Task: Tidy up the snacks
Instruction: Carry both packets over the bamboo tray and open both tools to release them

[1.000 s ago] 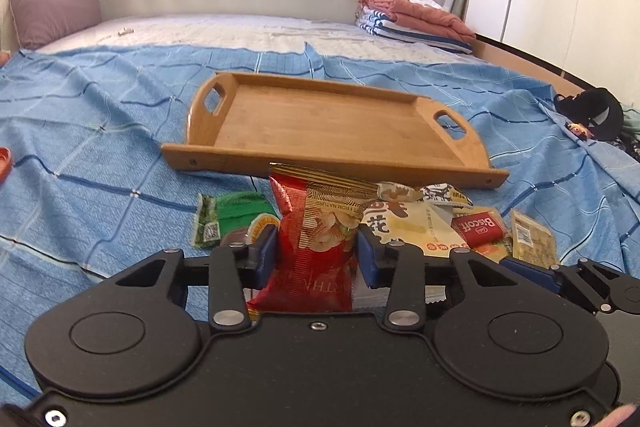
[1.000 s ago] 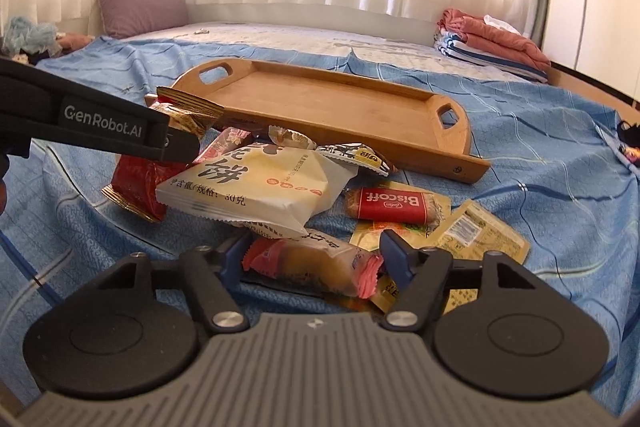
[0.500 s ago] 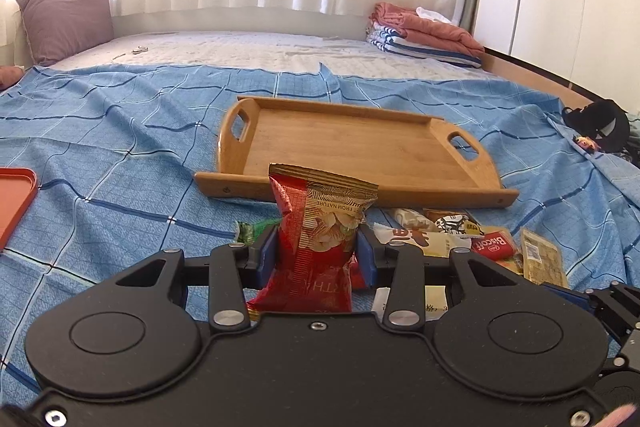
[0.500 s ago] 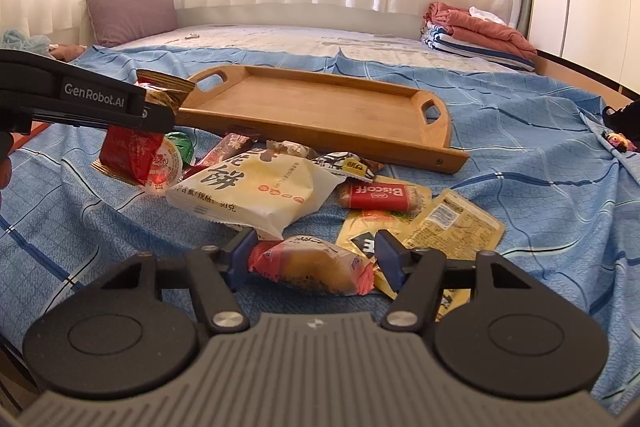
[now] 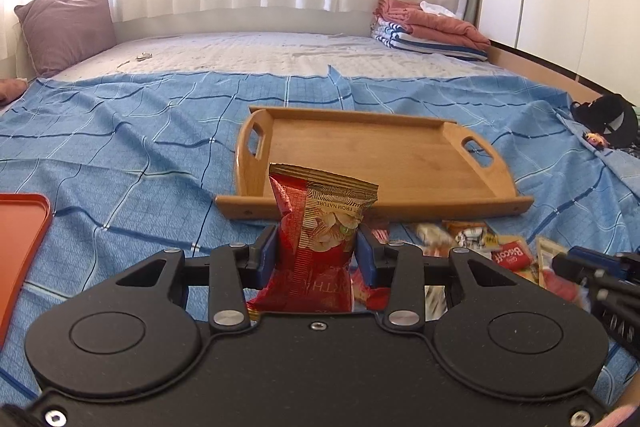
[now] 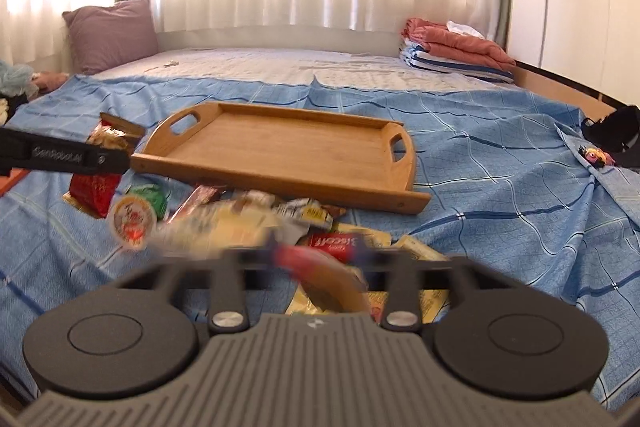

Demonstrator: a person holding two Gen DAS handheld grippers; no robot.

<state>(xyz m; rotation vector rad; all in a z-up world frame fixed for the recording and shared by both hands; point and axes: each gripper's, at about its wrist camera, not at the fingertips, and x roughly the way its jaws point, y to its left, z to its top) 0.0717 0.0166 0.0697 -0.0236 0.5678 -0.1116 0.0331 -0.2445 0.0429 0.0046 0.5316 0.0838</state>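
My left gripper is shut on a red chip bag, held upright above the blue bedspread just short of the empty wooden tray. From the right wrist view the same bag hangs at the left under the left gripper's black finger, beside the tray. My right gripper is blurred and shut on a yellow pastry packet with pink ends, raised over the snack pile. Its blue fingertip shows at the right edge of the left wrist view.
Loose snacks lie in front of the tray: a red Biscoff pack, a round lidded cup, a green packet and several pale wrappers. An orange tray sits at the left. Folded laundry and a black bag lie further off.
Both grippers have risen off the pile. The right jaws have closed on the pastry packet and lifted it. The left still carries the chip bag, now higher.
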